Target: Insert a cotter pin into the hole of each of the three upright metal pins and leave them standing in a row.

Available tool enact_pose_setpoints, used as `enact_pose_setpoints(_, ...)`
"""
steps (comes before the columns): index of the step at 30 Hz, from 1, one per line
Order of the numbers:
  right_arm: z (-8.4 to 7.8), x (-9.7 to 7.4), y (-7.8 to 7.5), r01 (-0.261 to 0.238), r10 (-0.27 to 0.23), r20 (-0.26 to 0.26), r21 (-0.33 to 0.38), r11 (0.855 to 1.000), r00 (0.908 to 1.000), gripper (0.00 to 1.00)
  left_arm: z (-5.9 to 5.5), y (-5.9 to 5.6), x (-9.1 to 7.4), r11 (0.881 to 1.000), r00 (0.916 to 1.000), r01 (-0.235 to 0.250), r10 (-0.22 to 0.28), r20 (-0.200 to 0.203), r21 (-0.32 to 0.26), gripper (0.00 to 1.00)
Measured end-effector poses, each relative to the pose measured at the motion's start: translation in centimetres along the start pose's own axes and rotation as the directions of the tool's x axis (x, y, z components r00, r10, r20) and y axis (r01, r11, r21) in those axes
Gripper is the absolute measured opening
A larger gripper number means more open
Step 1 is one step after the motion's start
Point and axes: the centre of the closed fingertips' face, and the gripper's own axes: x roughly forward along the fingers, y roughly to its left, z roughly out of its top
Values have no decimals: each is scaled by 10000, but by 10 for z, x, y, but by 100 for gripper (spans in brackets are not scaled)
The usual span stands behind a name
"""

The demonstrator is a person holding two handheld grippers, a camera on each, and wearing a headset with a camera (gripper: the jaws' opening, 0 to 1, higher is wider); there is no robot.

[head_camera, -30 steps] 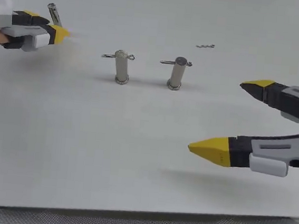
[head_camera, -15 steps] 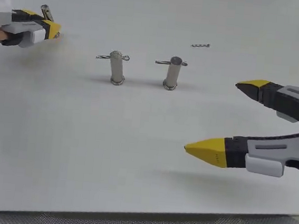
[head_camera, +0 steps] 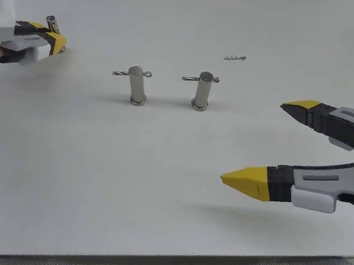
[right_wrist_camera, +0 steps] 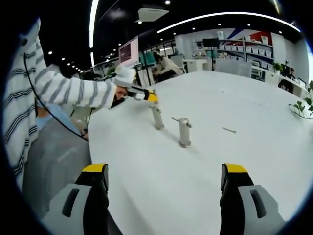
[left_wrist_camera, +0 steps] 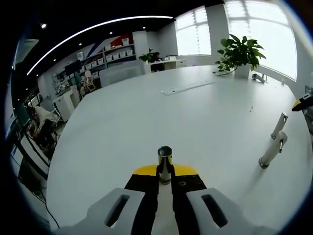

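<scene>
Two upright metal pins [head_camera: 137, 86] [head_camera: 202, 91] stand side by side on the white table, each with a cotter pin through its top. A third metal pin [left_wrist_camera: 165, 161] is clamped upright in my left gripper [head_camera: 54, 36] at the far left; its top pokes above the yellow tips [head_camera: 50, 22]. A loose cotter pin [head_camera: 235, 58] lies farther back on the table. My right gripper [head_camera: 263, 144] hovers open at the near right, with nothing between its fingers. In the right gripper view both standing pins [right_wrist_camera: 157, 117] [right_wrist_camera: 184, 132] and the loose cotter pin [right_wrist_camera: 229, 130] lie ahead.
The white table [head_camera: 128, 178] stretches wide around the pins; its front edge [head_camera: 152, 261] runs along the bottom of the head view. A potted plant [left_wrist_camera: 239, 56] stands far back on the table. A person's striped sleeve [right_wrist_camera: 63, 90] holds the left gripper.
My left gripper has drawn back to the left with the metal pin in it. The right gripper has barely moved. The head camera has shifted slightly.
</scene>
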Motion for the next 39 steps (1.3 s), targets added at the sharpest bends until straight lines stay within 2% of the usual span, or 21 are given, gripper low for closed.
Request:
enact_pose_setpoints(3, 2, 0, 1, -24, 24, 16, -83, 10000, 10000, 96, 0, -7, -4, 9981, 9999, 75, -80, -63, -613, 7)
enact_pose_setpoints(5, 3, 0, 1, -27, 27, 36, -99, 9999, 10000, 96, 1, -9, -7, 9990, 9998, 126, -132, -135, -438, 7)
enact_pose_setpoints(7, 3, 0, 1, -27, 28, 60, -115, 9999, 10000, 96, 1, -13, -12, 9952, 9997, 184, -199, -152, -960, 7)
enact_pose_setpoints(8, 3, 1, 1, -25, 25, 54, -118, 9999, 10000, 96, 2, -13, -14, 9913, 9999, 50, -62, -89, -1319, 7)
enact_pose_setpoints(10, 2, 1, 1, -25, 25, 37, -121, 9999, 10000, 96, 2, -16, -21, 9915, 9999, -27, 11, -123, -1300, 7)
enact_pose_setpoints(13, 3, 1, 2, -25, 27, 80, -142, 9999, 10000, 96, 5, -23, -34, 9815, 9998, -167, 144, -131, -1910, 7)
enact_pose_setpoints(16, 3, 1, 3, -24, 26, 121, -194, 9998, 9999, 96, 8, -27, -49, 9773, 9991, -409, 381, -174, -2079, 7)
enact_pose_setpoints(18, 3, 0, 2, -10, 12, 148, -180, 9998, 9999, 95, 6, -27, -52, 9754, 9990, -436, 418, -128, -2162, 7)
enact_pose_setpoints(21, 3, -2, 2, -5, 9, 193, -172, 9999, 9998, 95, 11, -33, -67, 9653, 9991, -421, 435, -1, -2579, 7)
enact_pose_setpoints(22, 3, -2, 1, -1, 5, 196, -187, 9998, 9998, 95, 12, -35, -74, 9587, 9987, -483, 505, 5, -2803, 7)
enact_pose_setpoints(25, 1, -4, -1, 18, -14, 217, -184, 9998, 9998, 95, 14, -38, -87, 9486, 9973, -687, 736, 42, -3088, 7)
enact_pose_setpoints(27, 1, -4, -2, 39, -35, 201, -211, 9998, 9998, 95, 14, -40, -94, 9510, 9973, -636, 715, 149, -3025, 7)
enact_pose_setpoints(28, 1, -4, -3, 47, -43, 202, -215, 9998, 9998, 95, 13, -43, -98, 9634, 9975, -669, 708, 56, -2596, 7)
enact_pose_setpoints(29, 1, -5, -3, 51, -47, 211, -205, 9998, 9998, 95, 12, -44, -100, 9643, 9970, -730, 768, 48, -2545, 7)
enact_pose_setpoints(31, 1, -5, -5, 56, -52, 280, -167, 9998, 9996, 94, 10, -47, -105, 9557, 9964, -819, 848, -21, -2828, 7)
enact_pose_setpoints(32, 1, -5, -6, 59, -55, 284, -155, 9999, 9996, 94, 8, -51, -108, 9437, 9958, -889, 911, -80, -3186, 7)
enact_pose_setpoints(34, 1, -5, -7, 72, -66, 259, -208, 9998, 9996, 94, 5, -55, -110, 9517, 9957, -921, 919, -145, -2930, 7)
enact_pose_setpoints(36, 0, -5, -8, 70, -64, 215, -252, 9997, 9997, 93, 2, -60, -111, 9506, 9954, -950, 932, -204, -2955, 7)
enact_pose_setpoints(38, -1, -4, -8, 69, -64, 236, -237, 9997, 9997, 93, -4, -68, -111, 9364, 9949, -996, 889, -472, -3365, 7)
enact_pose_setpoints(39, -1, -4, -8, 66, -61, 254, -217, 9997, 9997, 93, -6, -70, -110, 9275, 9942, -1076, 976, -458, -3579, 7)
